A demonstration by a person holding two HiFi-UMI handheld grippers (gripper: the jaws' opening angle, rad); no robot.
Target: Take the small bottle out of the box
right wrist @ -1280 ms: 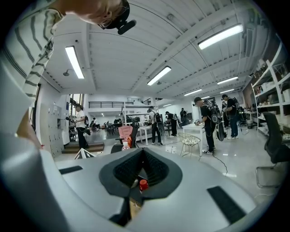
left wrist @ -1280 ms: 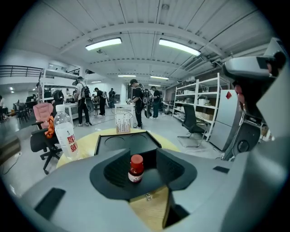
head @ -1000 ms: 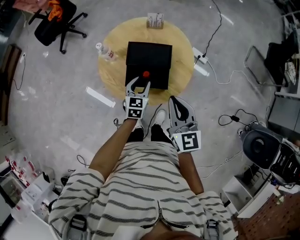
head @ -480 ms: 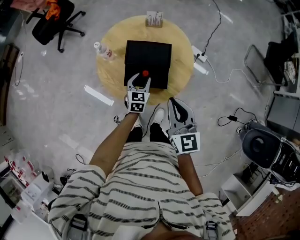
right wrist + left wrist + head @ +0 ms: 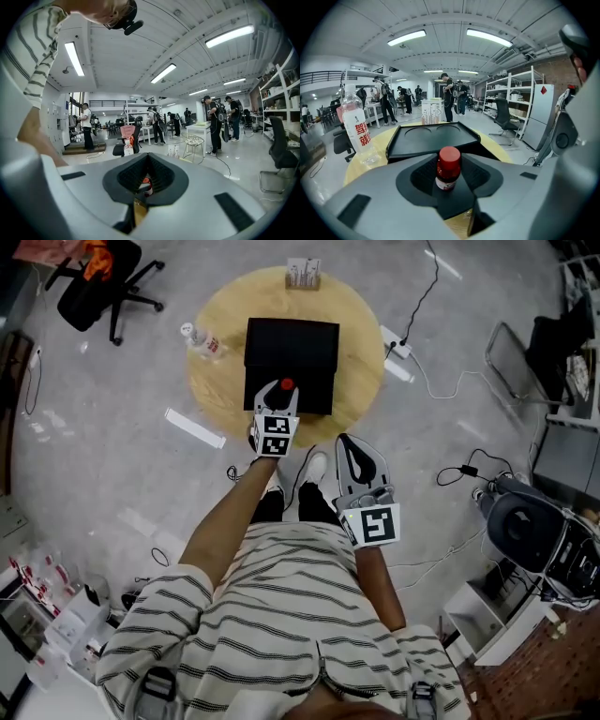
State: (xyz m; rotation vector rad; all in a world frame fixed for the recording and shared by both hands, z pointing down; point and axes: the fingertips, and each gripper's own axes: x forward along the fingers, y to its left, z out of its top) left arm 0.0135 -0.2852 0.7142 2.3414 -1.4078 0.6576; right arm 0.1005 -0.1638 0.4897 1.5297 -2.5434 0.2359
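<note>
On the round wooden table lies the black box, seen low and flat in the left gripper view. The small bottle with a red cap stands upright at the box's near edge. My left gripper reaches over that edge with the bottle between its jaws. The jaws are closing, and a gap still shows on each side of the bottle. My right gripper hangs back near the person's body, its jaws together and empty.
A clear plastic water bottle with a pink label stands on the table's left side. A small carton pack sits at the far edge. A power strip and cables lie on the floor to the right, an office chair far left.
My left gripper has moved forward over the box's near edge, so the bottle now stands between its jaws. The right gripper has stayed where it was.
</note>
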